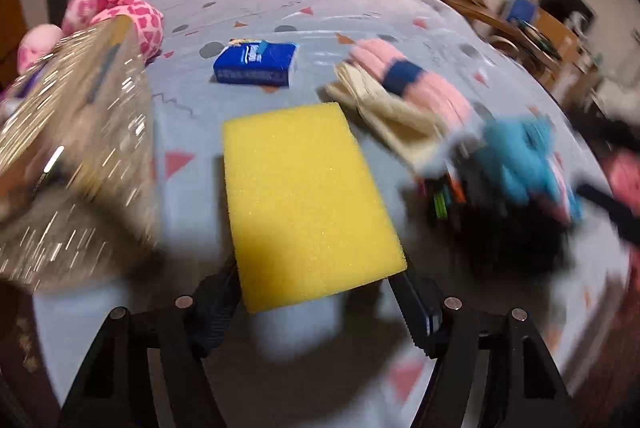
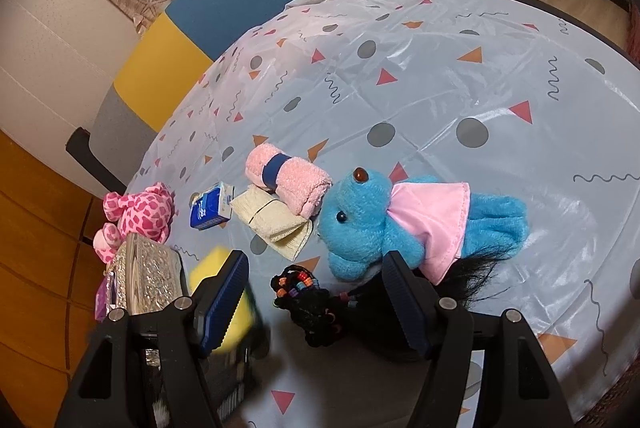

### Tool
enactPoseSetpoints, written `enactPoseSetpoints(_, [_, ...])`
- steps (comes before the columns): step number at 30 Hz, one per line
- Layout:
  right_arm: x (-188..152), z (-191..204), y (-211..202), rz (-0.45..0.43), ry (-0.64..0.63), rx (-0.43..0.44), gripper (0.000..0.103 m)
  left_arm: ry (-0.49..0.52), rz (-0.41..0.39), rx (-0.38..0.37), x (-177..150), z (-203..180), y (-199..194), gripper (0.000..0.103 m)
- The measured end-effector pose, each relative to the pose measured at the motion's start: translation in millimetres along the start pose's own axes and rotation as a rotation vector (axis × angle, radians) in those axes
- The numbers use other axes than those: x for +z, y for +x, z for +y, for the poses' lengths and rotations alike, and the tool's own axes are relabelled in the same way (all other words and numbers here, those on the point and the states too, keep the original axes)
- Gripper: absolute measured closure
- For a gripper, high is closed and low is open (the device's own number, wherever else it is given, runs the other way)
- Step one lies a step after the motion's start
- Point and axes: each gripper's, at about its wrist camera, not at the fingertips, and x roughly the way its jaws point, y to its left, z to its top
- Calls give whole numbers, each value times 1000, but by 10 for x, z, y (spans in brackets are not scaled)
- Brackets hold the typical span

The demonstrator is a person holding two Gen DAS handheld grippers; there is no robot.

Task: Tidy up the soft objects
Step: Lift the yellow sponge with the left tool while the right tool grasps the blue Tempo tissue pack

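My left gripper [image 1: 316,288] is shut on the near end of a yellow sponge [image 1: 300,196], which hangs above the tablecloth with its shadow below. The sponge [image 2: 214,268] shows blurred behind my right gripper's left finger. My right gripper [image 2: 314,268] is open above a black bundle of hair with coloured ties [image 2: 308,304], its pads clear of it. A blue plush bear in a pink dress [image 2: 360,220] lies just beyond. Further off lie a pink rolled towel with a blue band [image 2: 288,180], a beige cloth [image 2: 276,224] and a pink spotted plush [image 2: 140,212].
A glittery silver box [image 1: 76,132] stands at the left, close to the sponge. A blue tissue pack [image 1: 256,64] lies behind it. The patterned tablecloth [image 2: 440,88] covers a round table; a chair [image 2: 192,36] stands at its far edge.
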Motion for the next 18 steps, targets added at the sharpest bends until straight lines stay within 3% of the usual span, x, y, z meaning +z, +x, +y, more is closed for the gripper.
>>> enactPoseSetpoints(3, [-34, 83, 39, 26, -44, 13, 33, 78, -12, -10, -375, 71, -162, 31])
enactPoseSetpoints(7, [-184, 439, 179, 112, -226, 28, 33, 150, -76, -50, -771, 247, -354, 31])
enactPoseSetpoints(11, [-334, 943, 370, 199, -484, 28, 33, 145, -106, -74, -893, 414, -409, 31])
enactPoseSetpoints(18, [-138, 1703, 929, 199, -833, -16, 33, 153, -159, -120, -950, 508, -422, 32])
